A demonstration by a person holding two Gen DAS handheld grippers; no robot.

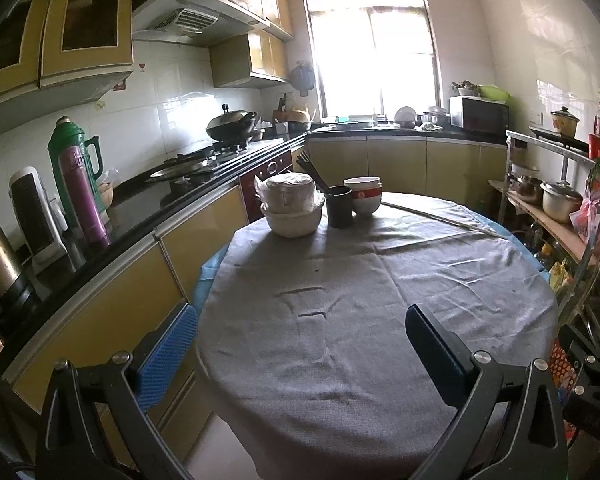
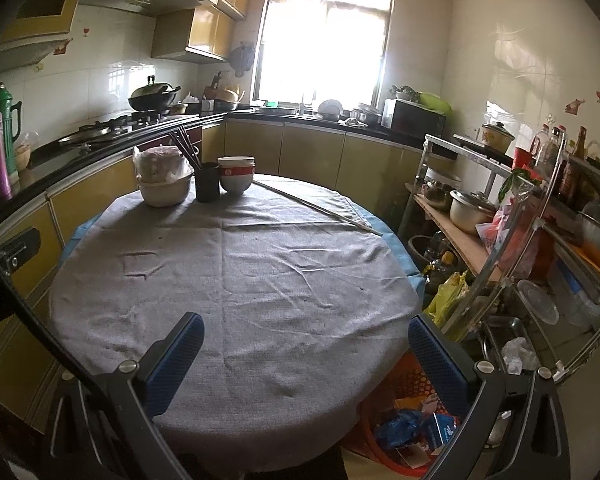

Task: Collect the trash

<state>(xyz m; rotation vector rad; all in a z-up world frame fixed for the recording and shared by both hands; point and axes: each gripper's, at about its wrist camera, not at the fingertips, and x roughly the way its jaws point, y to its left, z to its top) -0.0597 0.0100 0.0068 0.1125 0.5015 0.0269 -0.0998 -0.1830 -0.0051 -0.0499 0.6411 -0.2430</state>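
A round table with a grey cloth (image 1: 340, 300) fills both views (image 2: 240, 272). An orange basket (image 2: 404, 424) stands on the floor at the table's right front, holding a blue bag and packaging trash (image 2: 416, 428). My left gripper (image 1: 300, 328) is open and empty above the table's near edge. My right gripper (image 2: 306, 338) is open and empty above the table's near right edge, with the basket just below its right finger. No loose trash shows on the cloth.
At the table's far side stand stacked covered bowls (image 1: 292, 208), a black chopstick cup (image 1: 339, 206) and red-banded bowls (image 1: 366, 196). A long stick (image 2: 320, 208) lies at the far right. Kitchen counter (image 1: 140, 208) runs left; a cluttered shelf rack (image 2: 520, 220) stands right.
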